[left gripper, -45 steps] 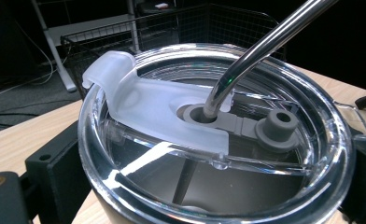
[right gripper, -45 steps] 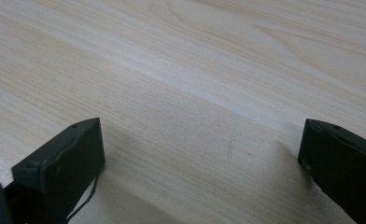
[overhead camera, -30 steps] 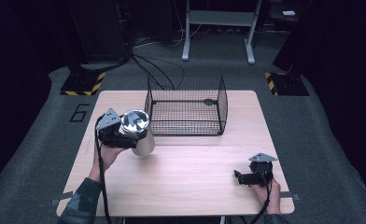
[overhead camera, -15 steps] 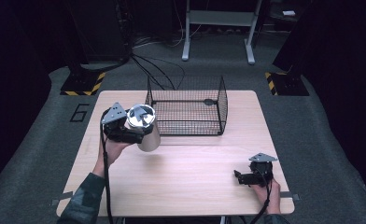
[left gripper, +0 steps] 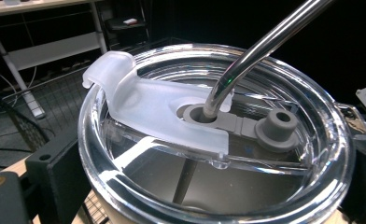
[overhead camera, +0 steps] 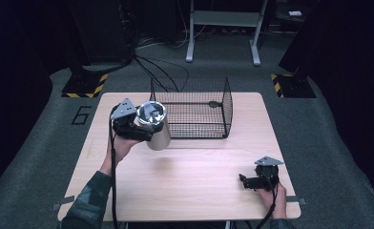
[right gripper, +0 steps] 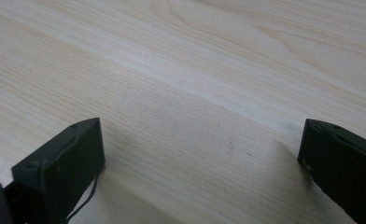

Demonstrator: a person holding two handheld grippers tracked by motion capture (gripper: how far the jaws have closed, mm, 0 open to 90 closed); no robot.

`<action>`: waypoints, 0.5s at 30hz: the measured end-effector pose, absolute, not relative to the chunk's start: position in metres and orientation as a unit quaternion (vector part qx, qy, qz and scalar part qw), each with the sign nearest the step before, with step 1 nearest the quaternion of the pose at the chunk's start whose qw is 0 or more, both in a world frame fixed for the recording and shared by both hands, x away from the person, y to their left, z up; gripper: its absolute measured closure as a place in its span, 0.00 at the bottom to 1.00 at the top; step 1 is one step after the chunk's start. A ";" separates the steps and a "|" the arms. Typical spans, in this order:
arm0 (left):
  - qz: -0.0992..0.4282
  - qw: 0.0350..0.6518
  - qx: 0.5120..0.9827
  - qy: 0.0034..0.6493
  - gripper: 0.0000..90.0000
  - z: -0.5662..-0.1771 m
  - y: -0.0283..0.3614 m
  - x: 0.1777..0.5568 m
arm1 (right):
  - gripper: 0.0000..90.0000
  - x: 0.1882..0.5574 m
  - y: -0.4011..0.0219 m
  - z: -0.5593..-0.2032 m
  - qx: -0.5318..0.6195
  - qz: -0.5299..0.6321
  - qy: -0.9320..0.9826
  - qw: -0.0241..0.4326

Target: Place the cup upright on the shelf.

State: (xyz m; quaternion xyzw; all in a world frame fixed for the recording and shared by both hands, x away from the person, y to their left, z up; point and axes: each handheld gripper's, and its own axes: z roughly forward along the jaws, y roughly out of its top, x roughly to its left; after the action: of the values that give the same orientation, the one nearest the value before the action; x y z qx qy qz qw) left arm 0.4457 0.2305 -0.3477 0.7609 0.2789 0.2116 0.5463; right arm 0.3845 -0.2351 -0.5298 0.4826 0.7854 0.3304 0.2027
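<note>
The left gripper (overhead camera: pixel 132 128) clamps its jaws on a shiny steel tumbler with clear lid and metal straw (overhead camera: pixel 154 125), lifted just left of the black wire basket (overhead camera: pixel 194 110); placing it seemingly remains. The right gripper (overhead camera: pixel 257 181) rests wide open, empty, on the near-right pale wooden worktop (overhead camera: pixel 190 186).

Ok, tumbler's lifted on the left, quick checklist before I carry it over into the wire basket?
1. Left hand-held gripper clamped on the tumbler: ok, jaws flank it.
2. Tumbler off the table: ok, shadow lies below it.
3. Lid seated: ok, from what the left gripper view shows.
4. Metal straw through the lid hole: ok, but it leans.
5. Wire basket free inside: cannot tell for sure, a small dark spot shows near the back.
6. Right hand-held gripper out of the way: ok, open over bare wood.
</note>
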 end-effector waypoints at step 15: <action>0.208 0.546 0.767 0.265 0.04 -0.334 0.209 0.460 | 0.00 0.384 -0.235 -0.530 0.483 0.331 0.785 0.202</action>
State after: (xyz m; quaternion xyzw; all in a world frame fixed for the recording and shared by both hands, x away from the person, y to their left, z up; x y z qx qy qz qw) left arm 0.4599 0.2090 -0.3340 0.7672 0.2651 0.2084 0.5456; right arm 0.3844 -0.2350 -0.5298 0.4834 0.7851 0.3305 0.2018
